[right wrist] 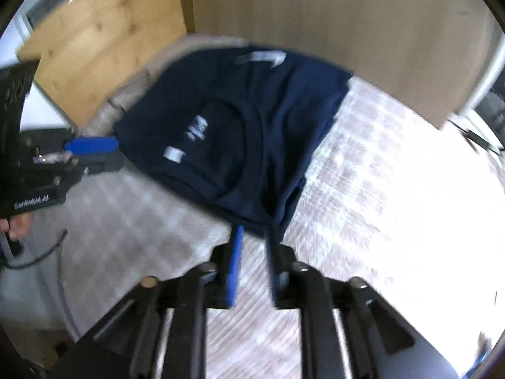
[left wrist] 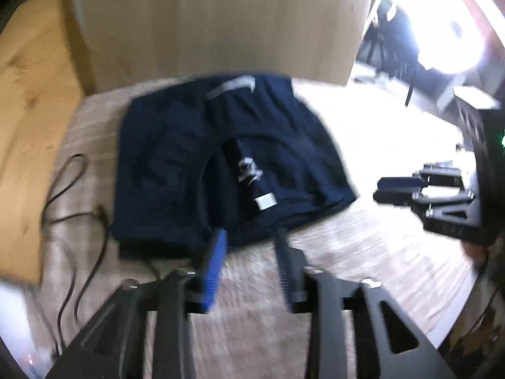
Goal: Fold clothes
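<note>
A pale, woven-looking surface (left wrist: 363, 252) is carrying everything here; whether it is a bed cover or a rug cannot be told through the blur. Behind it a broad beige panel (left wrist: 221, 22) is standing upright, and a light wooden board with visible knots (left wrist: 28, 126) is lying along the left side in the left wrist view.

A folded navy blue cotton shirt (left wrist: 176, 158) is lying flat on the pale surface, close under the beige panel. Its neck opening is facing the cameras, showing a white printed inner label (left wrist: 249, 170) and a small white square tag (left wrist: 266, 202) inside the collar. A grey swoosh mark (left wrist: 233, 87) is sitting at the far edge. The garment's long axis is running away from the grippers toward the panel, tilting slightly in the right wrist view.

A thin black cable (left wrist: 72, 195) is looping on the surface just left of the shirt.

The left gripper (left wrist: 251, 237) is hovering at the shirt's near hem, its blue-padded and black fingers (left wrist: 217, 259) standing apart with nothing between them. The right gripper (right wrist: 254, 232) is at the near right corner of the shirt, its fingers (right wrist: 235, 259) likewise released, with a narrower gap and no cloth pinched. A hand (right wrist: 19, 225) is gripping the left gripper's handle.
</note>
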`<move>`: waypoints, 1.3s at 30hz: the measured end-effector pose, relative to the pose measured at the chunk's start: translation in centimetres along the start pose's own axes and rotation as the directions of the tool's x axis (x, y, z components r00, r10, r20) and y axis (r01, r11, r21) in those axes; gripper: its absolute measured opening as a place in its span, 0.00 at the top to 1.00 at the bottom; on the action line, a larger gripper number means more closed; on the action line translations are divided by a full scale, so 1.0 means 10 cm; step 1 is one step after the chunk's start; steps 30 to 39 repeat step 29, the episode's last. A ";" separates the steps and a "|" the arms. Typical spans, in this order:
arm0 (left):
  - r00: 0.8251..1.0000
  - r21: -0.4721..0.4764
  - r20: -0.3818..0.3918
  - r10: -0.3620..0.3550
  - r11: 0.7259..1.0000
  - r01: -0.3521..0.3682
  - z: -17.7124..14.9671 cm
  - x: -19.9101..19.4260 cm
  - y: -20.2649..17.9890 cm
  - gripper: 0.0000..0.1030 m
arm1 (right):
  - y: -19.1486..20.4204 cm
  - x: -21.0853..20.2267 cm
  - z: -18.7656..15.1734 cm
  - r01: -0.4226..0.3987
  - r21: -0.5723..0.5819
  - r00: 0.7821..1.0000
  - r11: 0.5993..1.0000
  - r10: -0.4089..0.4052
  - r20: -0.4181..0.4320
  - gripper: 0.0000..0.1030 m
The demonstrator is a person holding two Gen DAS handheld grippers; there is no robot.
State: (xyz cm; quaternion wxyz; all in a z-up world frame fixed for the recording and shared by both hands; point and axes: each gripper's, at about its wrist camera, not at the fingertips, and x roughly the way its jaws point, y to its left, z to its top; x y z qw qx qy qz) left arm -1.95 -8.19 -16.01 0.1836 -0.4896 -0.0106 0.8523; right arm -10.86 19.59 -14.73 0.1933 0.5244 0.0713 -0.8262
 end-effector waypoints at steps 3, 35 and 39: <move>0.996 -0.091 0.084 -0.001 0.996 0.009 0.06 -0.37 -0.04 0.44 | 0.08 -0.43 -0.21 -0.018 0.064 0.997 0.998 0.013 0.075 0.60; 0.966 -0.227 0.164 0.200 0.961 -0.160 -0.02 -1.18 -1.22 0.26 | 0.76 -1.46 -1.10 -0.050 0.125 0.958 0.991 0.012 0.286 0.57; 0.966 -0.227 0.164 0.200 0.961 -0.160 -0.02 -1.18 -1.22 0.26 | 0.76 -1.46 -1.10 -0.050 0.125 0.958 0.991 0.012 0.286 0.57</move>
